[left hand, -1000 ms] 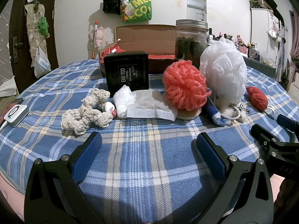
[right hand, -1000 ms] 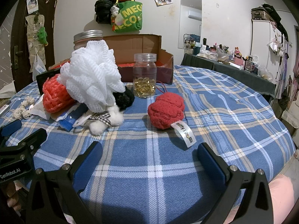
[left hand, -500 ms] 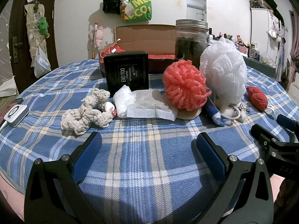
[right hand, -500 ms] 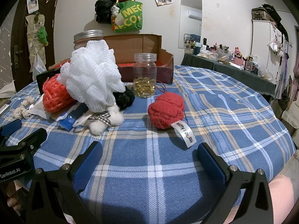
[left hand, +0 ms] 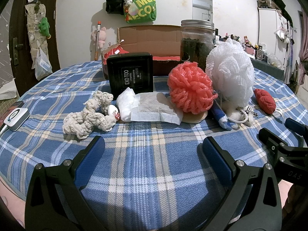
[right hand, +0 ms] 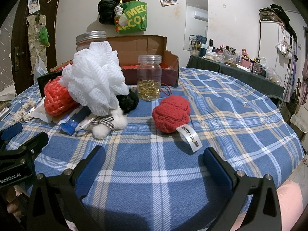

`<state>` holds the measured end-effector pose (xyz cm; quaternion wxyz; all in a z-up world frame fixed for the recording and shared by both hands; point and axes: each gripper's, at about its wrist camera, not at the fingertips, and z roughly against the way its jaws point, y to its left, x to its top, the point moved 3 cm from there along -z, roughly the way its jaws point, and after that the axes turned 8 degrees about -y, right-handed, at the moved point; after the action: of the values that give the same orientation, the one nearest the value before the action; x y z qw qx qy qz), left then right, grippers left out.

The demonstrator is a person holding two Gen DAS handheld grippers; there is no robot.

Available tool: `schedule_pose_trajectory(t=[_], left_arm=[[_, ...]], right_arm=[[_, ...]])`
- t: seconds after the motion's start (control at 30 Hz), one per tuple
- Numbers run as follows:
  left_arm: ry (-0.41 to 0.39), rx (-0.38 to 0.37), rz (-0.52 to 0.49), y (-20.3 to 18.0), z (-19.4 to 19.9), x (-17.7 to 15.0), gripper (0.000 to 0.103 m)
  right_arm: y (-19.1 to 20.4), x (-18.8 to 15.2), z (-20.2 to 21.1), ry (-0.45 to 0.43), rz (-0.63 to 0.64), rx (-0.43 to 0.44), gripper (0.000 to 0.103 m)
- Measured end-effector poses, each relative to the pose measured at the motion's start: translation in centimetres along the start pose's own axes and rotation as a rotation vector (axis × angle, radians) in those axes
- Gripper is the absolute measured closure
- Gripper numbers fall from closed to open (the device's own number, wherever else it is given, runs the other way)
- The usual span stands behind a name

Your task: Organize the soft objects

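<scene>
Left gripper point(left hand: 152, 150) and right gripper point(right hand: 154, 156) both spread wide, empty, low over the plaid counter point(right hand: 231, 115). Just ahead of the right: red knitted toy point(right hand: 170, 114), apart from the heap. Best taken first, pinched across its middle, clear of the glass jar point(right hand: 149, 78). Cardboard box point(right hand: 146, 57) behind, likely destination.

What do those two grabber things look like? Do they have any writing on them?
Both are black frames with silver screws and flat blue pads on their two fingers. The left gripper has white "GenRobot.AI" lettering on its side, seen from the right wrist view. The right gripper shows "DAS" on its side in the left wrist view.
</scene>
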<state>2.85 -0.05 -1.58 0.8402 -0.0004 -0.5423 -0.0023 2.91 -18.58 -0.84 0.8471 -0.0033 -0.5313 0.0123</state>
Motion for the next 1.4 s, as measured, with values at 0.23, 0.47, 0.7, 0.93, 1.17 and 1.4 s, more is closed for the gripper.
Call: schedule_pose_trajectory(t=[0.23, 0.47, 0.7, 0.93, 1.17, 1.4], left_arm=[[0.0, 0.0, 0.0, 0.0, 0.0, 0.0, 0.0], [0.001, 0.0, 0.0, 0.0, 0.0, 0.0, 0.0], [0.002, -0.001, 0.0, 0.0, 0.0, 0.0, 0.0], [0.012, -0.02, 0.01, 0.2, 0.0, 0.3, 0.0], [-0.022, -0.035, 0.011, 0.9, 0.3, 2.0, 0.0], [-0.051, -0.1, -0.019, 0.6, 0.7, 4.6, 0.0]], right_arm=[[0.0, 0.0, 0.0, 0.0, 0.0, 0.0, 0.0], [0.0, 0.0, 0.0, 0.0, 0.0, 0.0, 0.0], [0.1, -0.1, -0.2, 0.001, -0.002, 0.002, 0.0], [-0.1, 0.1, 0.0, 0.014, -0.01, 0.034, 0.0], [-0.5, 2.5, 0.9, -0.054, -0.034, 0.085, 0.0], [-0.4, 5.5, 0.4, -0.08, -0.062, 0.244, 0.0]])
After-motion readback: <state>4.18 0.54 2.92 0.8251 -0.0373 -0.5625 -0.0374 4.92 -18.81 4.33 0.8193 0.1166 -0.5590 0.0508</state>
